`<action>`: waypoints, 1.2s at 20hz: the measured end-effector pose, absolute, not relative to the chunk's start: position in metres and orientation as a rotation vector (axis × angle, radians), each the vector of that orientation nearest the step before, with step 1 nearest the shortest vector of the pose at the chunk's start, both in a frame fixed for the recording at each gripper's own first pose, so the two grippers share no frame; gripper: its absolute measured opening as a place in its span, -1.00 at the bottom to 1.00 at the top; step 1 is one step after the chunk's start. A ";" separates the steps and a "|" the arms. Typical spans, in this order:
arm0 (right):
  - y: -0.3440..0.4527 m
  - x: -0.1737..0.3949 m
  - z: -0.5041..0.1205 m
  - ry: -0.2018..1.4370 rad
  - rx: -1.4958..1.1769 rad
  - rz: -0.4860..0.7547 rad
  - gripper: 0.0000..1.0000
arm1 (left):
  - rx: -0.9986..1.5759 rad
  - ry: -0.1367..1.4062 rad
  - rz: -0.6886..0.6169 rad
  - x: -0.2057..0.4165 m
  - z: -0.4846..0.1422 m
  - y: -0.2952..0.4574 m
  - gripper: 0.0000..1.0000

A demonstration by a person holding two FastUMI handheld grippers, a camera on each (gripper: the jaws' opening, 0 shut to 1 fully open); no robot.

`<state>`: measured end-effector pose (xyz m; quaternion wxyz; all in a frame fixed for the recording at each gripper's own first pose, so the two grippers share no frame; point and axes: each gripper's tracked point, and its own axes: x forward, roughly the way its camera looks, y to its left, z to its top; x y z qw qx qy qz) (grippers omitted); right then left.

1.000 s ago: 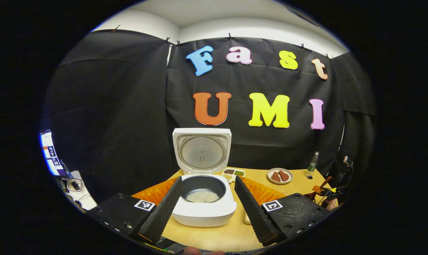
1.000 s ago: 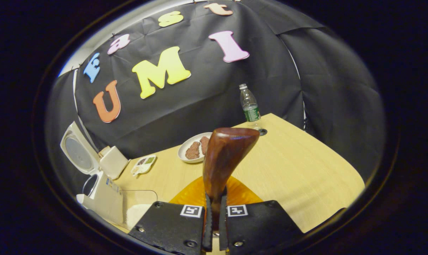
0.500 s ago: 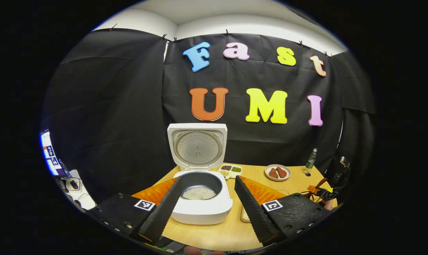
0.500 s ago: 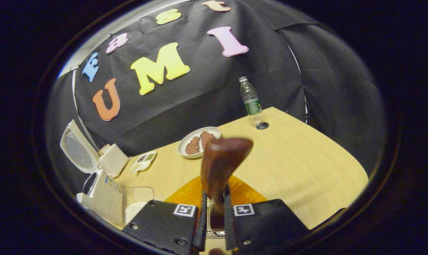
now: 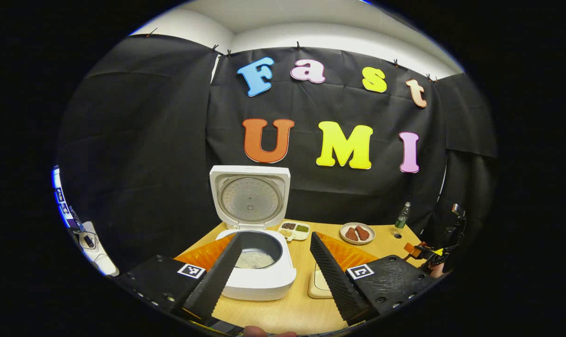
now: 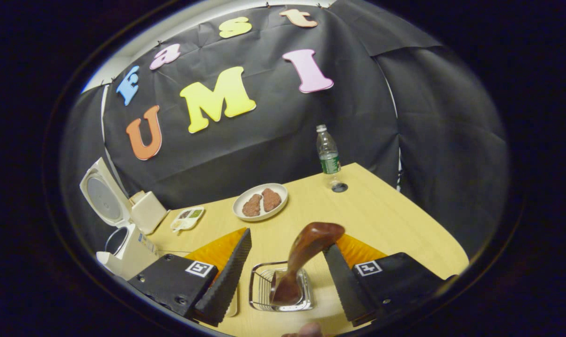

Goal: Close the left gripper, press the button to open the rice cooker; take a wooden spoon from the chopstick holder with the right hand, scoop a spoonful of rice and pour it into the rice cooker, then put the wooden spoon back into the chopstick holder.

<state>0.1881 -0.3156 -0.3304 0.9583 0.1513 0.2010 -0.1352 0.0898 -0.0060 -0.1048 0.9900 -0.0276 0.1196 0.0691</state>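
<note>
The white rice cooker (image 5: 259, 281) stands open with its lid (image 5: 250, 199) upright, and white rice lies in the dark pot (image 5: 254, 257). My left gripper (image 5: 275, 237) is open just in front of it, touching nothing. In the right gripper view the brown wooden spoon (image 6: 306, 252) leans in the wire chopstick holder (image 6: 259, 292), wide end up. My right gripper (image 6: 287, 241) is open around it, with both fingers apart from the spoon. The cooker (image 6: 128, 255) sits at the far left there. The right gripper (image 5: 423, 252) also appears at the right edge of the left gripper view.
On the wooden table (image 6: 385, 220) are a plate of brown food (image 6: 260, 201), a small divided dish (image 6: 187, 217) and a water bottle (image 6: 328, 152) by the back wall. A beige container (image 5: 318, 283) sits right of the cooker.
My right gripper has opened and let go of the wooden spoon, which now rests lower in the chopstick holder. The left gripper stays open; its view has shifted slightly.
</note>
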 end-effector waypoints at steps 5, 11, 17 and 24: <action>-0.327 0.177 -0.268 0.334 0.243 -0.275 0.86 | -0.088 0.185 0.151 0.110 -0.087 0.004 0.89; -0.314 0.164 -0.191 0.240 0.154 -0.240 1.00 | -0.061 0.115 0.146 0.152 -0.053 0.018 0.89; -0.279 0.153 -0.143 0.197 0.153 -0.190 1.00 | -0.007 0.090 0.122 0.213 -0.028 0.038 0.89; -0.280 0.132 -0.130 0.185 0.129 -0.238 0.97 | -0.020 0.133 0.203 0.300 -0.026 0.099 0.89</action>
